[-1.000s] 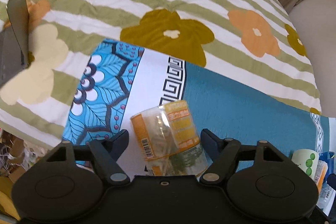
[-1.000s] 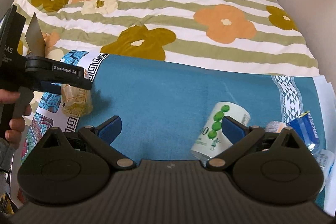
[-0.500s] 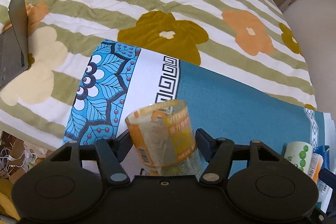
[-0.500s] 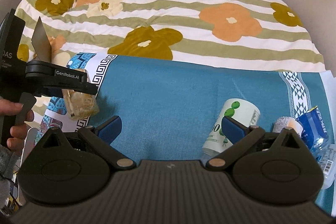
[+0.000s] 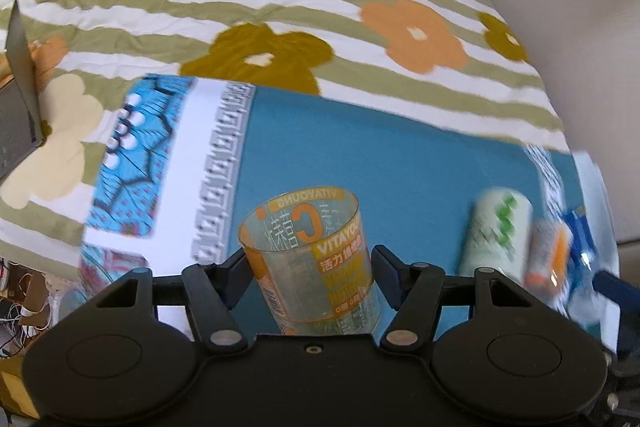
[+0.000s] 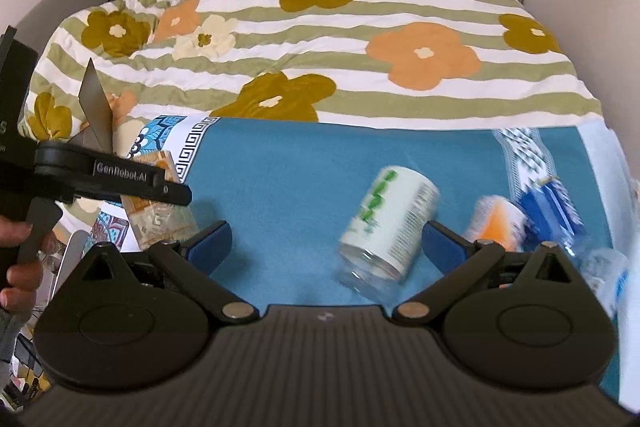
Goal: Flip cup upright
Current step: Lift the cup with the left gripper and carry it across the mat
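My left gripper (image 5: 310,265) is shut on a clear plastic cup with orange print (image 5: 308,259). The cup is held above the blue cloth, tilted with its open mouth up and away from the camera. In the right wrist view the cup (image 6: 158,207) sits at the left, partly behind the left gripper's black finger (image 6: 120,181). My right gripper (image 6: 326,239) is open and empty above the blue cloth. A white cup with green dots (image 6: 390,225) lies on its side just inside its right finger.
A blue cloth (image 6: 300,163) with patterned ends lies on a flowered striped bedspread (image 6: 320,39). An orange-and-white cup (image 6: 496,219) and blue packets (image 6: 552,203) lie at the right. A grey laptop edge (image 5: 18,83) stands at the left. Curtains hang behind.
The left gripper closed on the orange-print cup, lifted it and turned its mouth upward, moving right over the blue cloth. The right gripper pulled back and rose; the white cup stayed down.
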Demonstrator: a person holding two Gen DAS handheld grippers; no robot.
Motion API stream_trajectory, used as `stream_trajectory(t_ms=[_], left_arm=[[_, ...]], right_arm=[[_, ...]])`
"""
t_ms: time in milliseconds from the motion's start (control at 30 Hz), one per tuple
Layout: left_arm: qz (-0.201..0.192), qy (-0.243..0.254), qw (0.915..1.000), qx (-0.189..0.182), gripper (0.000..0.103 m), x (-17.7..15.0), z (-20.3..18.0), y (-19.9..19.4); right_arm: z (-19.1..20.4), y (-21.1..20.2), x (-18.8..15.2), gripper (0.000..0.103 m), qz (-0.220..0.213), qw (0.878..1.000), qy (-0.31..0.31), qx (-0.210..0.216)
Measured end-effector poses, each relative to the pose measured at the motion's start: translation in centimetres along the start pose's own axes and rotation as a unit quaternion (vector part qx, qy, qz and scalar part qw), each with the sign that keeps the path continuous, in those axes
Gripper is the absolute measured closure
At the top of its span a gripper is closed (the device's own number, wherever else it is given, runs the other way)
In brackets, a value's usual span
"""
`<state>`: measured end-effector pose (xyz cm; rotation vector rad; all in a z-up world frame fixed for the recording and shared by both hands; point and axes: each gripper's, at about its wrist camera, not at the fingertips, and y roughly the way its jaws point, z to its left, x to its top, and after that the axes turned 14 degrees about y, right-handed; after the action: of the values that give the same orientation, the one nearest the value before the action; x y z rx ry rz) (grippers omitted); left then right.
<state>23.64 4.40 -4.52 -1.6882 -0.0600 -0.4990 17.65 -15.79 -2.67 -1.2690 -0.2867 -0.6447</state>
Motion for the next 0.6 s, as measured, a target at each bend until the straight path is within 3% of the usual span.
stream_trajectory(t_ms=[433, 600], left_arm=[[0.046, 0.074, 0.9951, -0.045, 0.035, -6.7, -12.8, 1.1], [0.067, 0.082, 0.9932, -0.049, 0.035, -8.2, -15.5, 3.0]], right_arm=[[-9.5, -5.9, -4.8, 0.0, 0.004, 0.999, 0.034, -0.018], [-12.7, -6.6, -6.8, 0.0, 0.016, 0.999, 0.037, -0.028]])
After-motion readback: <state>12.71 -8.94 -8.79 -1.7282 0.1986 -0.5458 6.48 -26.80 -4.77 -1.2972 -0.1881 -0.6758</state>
